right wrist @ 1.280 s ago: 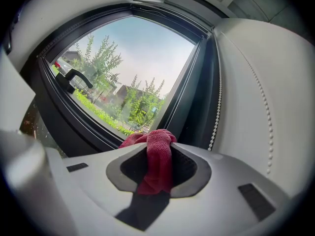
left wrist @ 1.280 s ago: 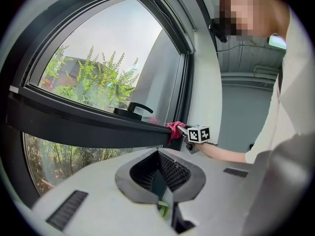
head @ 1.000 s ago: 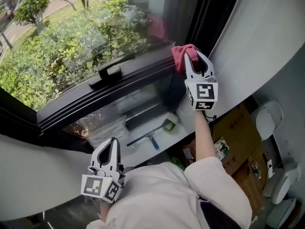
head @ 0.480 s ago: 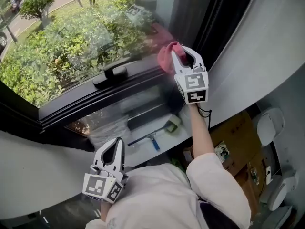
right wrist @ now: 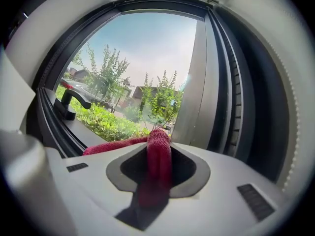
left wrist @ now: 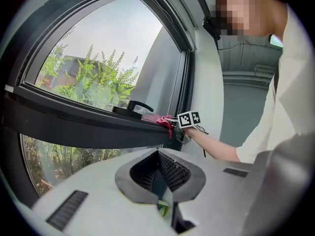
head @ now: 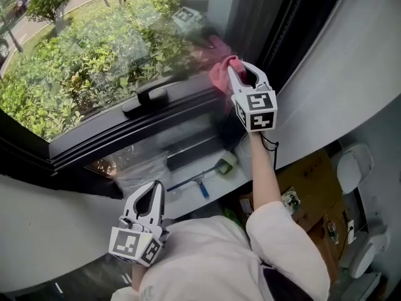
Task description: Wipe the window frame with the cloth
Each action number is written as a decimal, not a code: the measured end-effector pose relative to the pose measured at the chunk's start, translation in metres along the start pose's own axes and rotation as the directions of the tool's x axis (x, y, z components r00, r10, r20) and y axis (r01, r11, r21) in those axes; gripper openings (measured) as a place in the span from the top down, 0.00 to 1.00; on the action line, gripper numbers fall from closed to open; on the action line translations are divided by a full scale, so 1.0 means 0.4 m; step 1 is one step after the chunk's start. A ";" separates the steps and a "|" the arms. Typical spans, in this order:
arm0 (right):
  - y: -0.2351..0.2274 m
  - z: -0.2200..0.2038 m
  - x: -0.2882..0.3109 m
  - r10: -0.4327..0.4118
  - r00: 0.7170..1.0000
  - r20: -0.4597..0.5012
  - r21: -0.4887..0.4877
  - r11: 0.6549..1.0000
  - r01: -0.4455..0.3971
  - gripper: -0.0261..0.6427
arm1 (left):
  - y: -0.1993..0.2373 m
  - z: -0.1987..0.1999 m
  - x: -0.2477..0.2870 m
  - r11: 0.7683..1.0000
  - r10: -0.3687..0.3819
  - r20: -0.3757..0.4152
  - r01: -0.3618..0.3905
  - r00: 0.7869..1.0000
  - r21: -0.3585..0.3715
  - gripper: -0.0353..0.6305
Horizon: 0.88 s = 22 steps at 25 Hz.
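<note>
- Left gripper (head: 150,189): held low, close against the person's pale shirt (head: 207,256). Its jaws are brought together at the tips, with nothing between them.
- Squeegee (head: 195,182): blue-handled, lying on the light ledge below the window, between the two grippers in the head view.
- Right forearm (head: 266,174): bare, stretched up from the short sleeve to the marker cube of the right gripper.
- Right gripper (head: 242,74): raised to the window, its jaws clamped on a fold of the cloth that fills the gap between them.
- Cloth (right wrist: 158,154): red and knitted. One fold is pinched in the right gripper; the rest spreads leftward onto the window frame.
- Window frame (head: 119,133): a black horizontal rail. The cloth rests on its right end, near the dark upright post (right wrist: 231,102).
- Window handle (head: 145,99): black, seated on the rail, well to the left of the cloth.
- Shrubs (head: 75,61): green foliage seen through the glass beyond the frame.
</note>
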State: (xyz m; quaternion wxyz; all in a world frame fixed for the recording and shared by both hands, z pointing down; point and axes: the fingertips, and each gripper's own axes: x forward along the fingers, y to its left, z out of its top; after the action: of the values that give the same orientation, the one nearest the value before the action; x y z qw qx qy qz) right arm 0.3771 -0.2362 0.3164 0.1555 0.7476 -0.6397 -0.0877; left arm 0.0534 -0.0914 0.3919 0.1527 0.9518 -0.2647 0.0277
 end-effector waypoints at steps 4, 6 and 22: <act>-0.002 -0.003 0.004 0.005 1.000 -0.025 0.012 1.000 -0.004 0.81 | 0.004 -0.003 -0.003 1.000 0.007 -0.002 -0.007 1.000 -0.001 0.93; 0.000 -0.004 0.003 0.001 0.999 -0.032 0.014 1.000 -0.001 0.81 | 0.006 -0.007 -0.007 1.000 0.009 0.000 -0.009 1.000 -0.004 0.93; 0.040 0.004 0.005 -0.035 0.996 -0.079 0.010 0.999 0.036 0.82 | 0.002 -0.016 -0.006 1.000 -0.012 -0.003 0.012 1.000 -0.016 0.93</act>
State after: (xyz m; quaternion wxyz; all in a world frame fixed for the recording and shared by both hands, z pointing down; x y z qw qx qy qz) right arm 0.3621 -0.2404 0.3204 0.1746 0.7627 -0.6201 -0.0573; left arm 0.0513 -0.0888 0.3980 0.1607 0.9521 -0.2589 0.0263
